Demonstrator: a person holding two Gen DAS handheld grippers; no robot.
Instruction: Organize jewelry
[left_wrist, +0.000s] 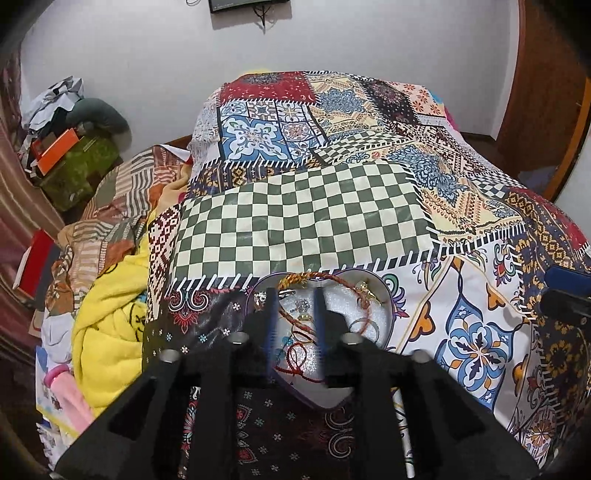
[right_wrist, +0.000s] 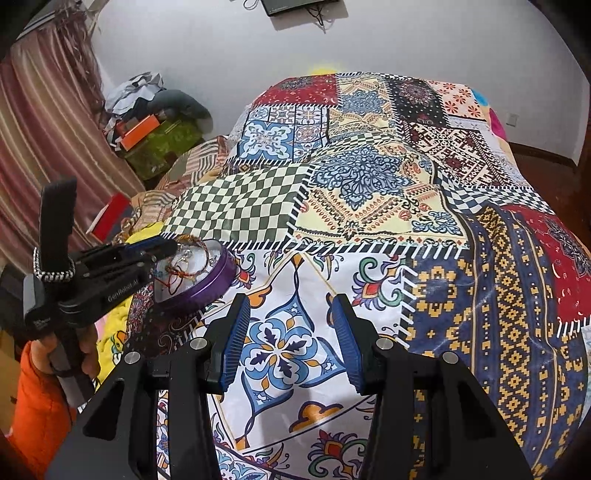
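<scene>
On bedspread, left wrist view: heart-shaped tin (left_wrist: 386, 295) with purple rim, white foam lining, resting on patchwork quilt (left_wrist: 303, 221). Holds tangle of jewelry: braided red-and-gold cord bracelet (left_wrist: 325, 277) draped over far rim, thin red string bracelet (left_wrist: 295, 360) near point of heart, small rings (left_wrist: 360, 326) and silver bits on the foam. Left gripper (left_wrist: 295, 299) poised directly over tin, fingers narrowly parted, straddling cords, closed on nothing yet by the look of it. Cannot tell whether tips touch the foam.

Handling, as judged: cords light, limp, likely snagged on one another; a pinch at mid-strand on the braided bracelet probably lifts it clean, with risk of dragging the neighbours along. Rings small, hard, slippery; poor targets for wide pads. Tin light, apt to slide on the cloth.

Right wrist view: same tin (right_wrist: 218, 275) seen from the side at far left, purple wall plain. Left gripper (right_wrist: 162, 247) reaching in nearly level above it, handle gripped by hand (right_wrist: 88, 354), orange sleeve below. Right gripper (right_wrist: 291, 332) spread wide, empty, hovering over blue floral patch of quilt (right_wrist: 369, 192), just beside the tin, clear of it.
</scene>
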